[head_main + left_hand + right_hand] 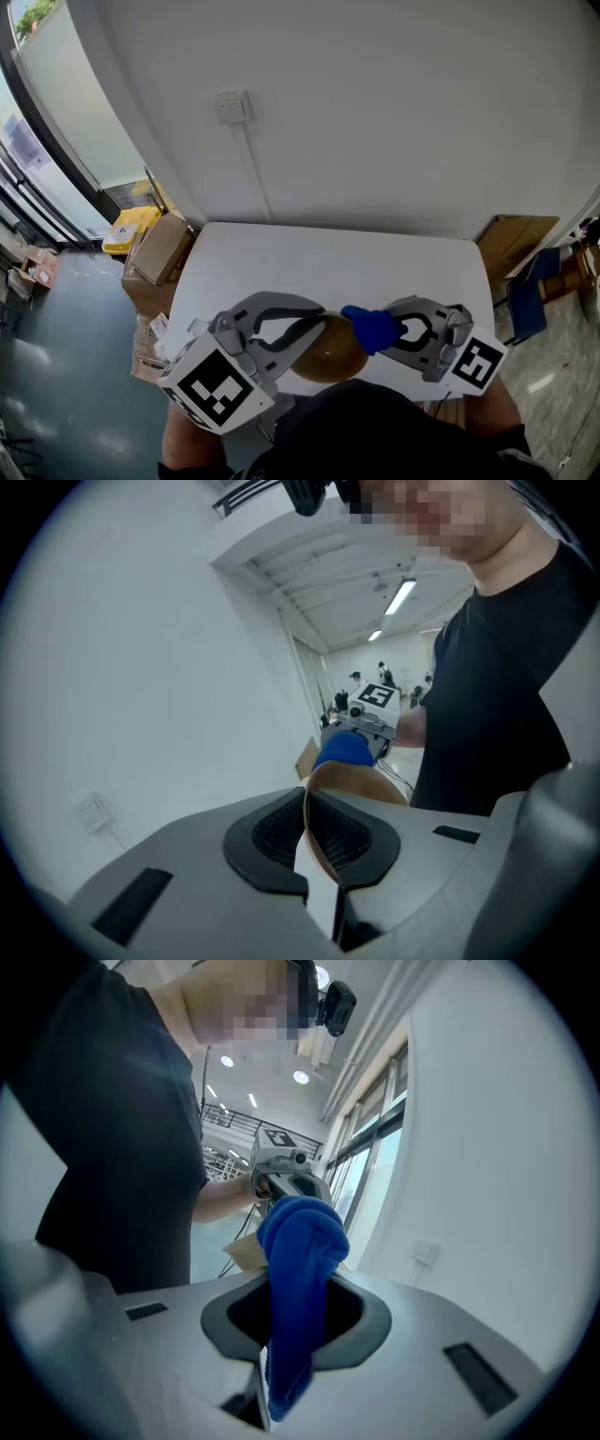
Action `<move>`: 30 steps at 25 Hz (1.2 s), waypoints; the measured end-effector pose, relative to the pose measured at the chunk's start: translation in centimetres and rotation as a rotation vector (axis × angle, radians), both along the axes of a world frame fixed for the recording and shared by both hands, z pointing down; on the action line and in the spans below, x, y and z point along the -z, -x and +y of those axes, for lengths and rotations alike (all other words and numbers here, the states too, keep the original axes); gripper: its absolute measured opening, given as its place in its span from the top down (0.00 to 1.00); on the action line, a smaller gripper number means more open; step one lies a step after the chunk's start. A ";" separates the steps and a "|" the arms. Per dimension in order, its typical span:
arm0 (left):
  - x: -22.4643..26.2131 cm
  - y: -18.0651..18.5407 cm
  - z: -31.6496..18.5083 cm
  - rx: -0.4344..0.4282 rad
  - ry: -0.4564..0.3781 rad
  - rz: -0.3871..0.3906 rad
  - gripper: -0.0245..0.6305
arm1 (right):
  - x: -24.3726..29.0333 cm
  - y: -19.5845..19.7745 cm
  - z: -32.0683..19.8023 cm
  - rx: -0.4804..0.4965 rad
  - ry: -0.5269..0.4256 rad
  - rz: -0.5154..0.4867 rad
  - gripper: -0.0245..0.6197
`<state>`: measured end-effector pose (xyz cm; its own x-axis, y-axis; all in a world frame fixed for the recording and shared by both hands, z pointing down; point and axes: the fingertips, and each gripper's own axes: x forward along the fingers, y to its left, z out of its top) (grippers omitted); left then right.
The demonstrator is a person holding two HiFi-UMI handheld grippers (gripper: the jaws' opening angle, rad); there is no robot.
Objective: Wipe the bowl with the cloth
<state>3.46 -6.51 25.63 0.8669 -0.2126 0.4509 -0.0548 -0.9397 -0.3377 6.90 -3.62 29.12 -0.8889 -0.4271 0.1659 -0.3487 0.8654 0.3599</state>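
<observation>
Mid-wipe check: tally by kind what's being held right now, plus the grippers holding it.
brown bowl: 1
blue cloth: 1
grippers: 2, the left gripper on the bowl's rim and the right gripper on the cloth
Total: 4

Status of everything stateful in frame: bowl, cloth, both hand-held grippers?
left hand-held gripper: shut on the bowl's rim
right hand-held gripper: shut on the cloth
bowl: held by its rim between the left pads
cloth: bunched, clamped, free end sticking out towards the bowl
</observation>
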 end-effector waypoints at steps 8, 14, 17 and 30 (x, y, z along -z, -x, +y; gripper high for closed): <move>-0.9 -1.6 3.8 -0.166 0.008 -0.084 0.93 | 0.8 0.2 0.0 0.018 -0.031 0.041 0.86; -0.3 -2.8 6.4 -0.268 -0.020 -0.094 0.93 | 1.1 1.0 0.2 0.043 -0.049 0.051 0.86; -0.2 -2.7 6.2 -0.262 -0.027 -0.092 0.93 | 0.5 0.9 0.2 0.031 -0.036 0.081 0.86; 1.3 -0.5 2.3 -0.079 -0.014 0.029 0.92 | 0.5 1.1 1.1 0.018 -0.004 -0.071 0.86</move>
<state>4.00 -4.25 24.35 0.8938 -0.1490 0.4230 0.0096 -0.9366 -0.3502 5.81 -2.54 28.57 -0.9059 -0.4113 0.1008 -0.3575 0.8705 0.3383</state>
